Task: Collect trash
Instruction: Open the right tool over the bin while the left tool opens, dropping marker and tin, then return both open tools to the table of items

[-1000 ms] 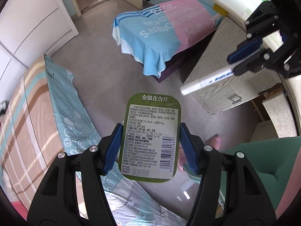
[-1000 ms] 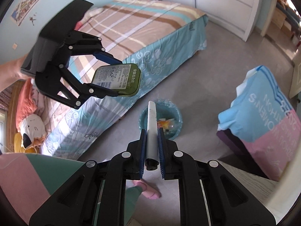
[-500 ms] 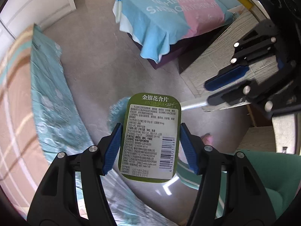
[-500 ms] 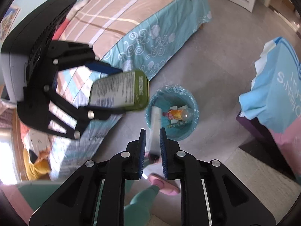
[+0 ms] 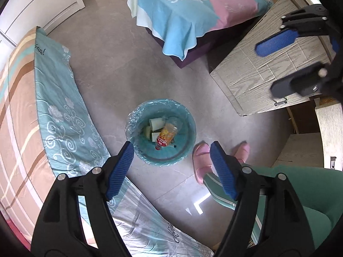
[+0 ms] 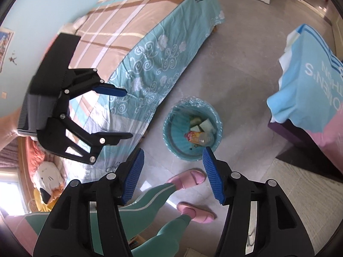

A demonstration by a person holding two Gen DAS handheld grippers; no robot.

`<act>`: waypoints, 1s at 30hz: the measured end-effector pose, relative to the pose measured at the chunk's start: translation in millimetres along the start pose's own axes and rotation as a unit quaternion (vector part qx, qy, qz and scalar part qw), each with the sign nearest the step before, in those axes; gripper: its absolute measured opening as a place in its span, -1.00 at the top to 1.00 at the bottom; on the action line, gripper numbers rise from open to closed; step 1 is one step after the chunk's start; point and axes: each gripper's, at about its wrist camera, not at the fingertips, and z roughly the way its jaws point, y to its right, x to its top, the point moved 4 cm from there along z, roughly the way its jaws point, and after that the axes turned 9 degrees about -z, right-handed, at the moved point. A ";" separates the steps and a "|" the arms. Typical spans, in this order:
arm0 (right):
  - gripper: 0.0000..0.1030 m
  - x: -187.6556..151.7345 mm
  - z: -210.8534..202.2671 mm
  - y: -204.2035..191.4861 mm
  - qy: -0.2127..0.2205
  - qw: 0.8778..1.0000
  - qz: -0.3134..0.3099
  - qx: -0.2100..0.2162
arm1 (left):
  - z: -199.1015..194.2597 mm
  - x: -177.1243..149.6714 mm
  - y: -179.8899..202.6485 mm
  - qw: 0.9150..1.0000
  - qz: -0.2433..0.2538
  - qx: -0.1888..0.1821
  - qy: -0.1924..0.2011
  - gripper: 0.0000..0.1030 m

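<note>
A round teal trash bin (image 5: 158, 102) with a clear liner stands on the grey floor, and shows again in the right wrist view (image 6: 178, 126). Inside lie an orange drink bottle (image 5: 166, 135) (image 6: 199, 137) and white scraps. My left gripper (image 5: 172, 145) hangs above the bin's near rim, its jaws opening with nothing between them. My right gripper (image 6: 173, 151) hovers over the bin too, jaws opening and empty. Each gripper appears in the other's view: the right gripper (image 5: 265, 70) at the upper right, the left gripper (image 6: 128, 114) at the left.
A bed with a teal patterned sheet (image 5: 55, 115) runs along the left of the bin. A low bed under a blue and pink cloth (image 5: 193, 10) and a wooden desk (image 5: 257, 68) stand beyond. A person's pink slippers (image 5: 201, 160) and green trouser legs (image 6: 150, 199) are beside the bin.
The left gripper let go of the green tin and the right let go of the white tube; both jaws spread. Both hands came down closer to the bin.
</note>
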 end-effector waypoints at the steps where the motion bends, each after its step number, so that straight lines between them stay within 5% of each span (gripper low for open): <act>1: -0.13 -3.6 -6.4 1.3 0.006 1.000 0.004 -0.001 | -3.6 0.9 2.0 1.000 -0.001 0.000 0.004 -0.46; 19: -0.34 -102.0 -160.4 12.2 0.125 0.988 0.071 -0.058 | -78.0 51.5 92.9 0.993 0.085 0.026 0.080 -0.71; 24: -0.48 -140.2 -201.0 14.6 0.164 0.978 0.097 -0.086 | -98.9 69.2 134.6 0.985 0.128 0.035 0.105 -0.73; 30: -0.48 -182.0 -239.4 21.3 0.200 0.963 0.134 -0.119 | -123.0 88.5 189.0 0.967 0.208 0.049 0.138 -0.73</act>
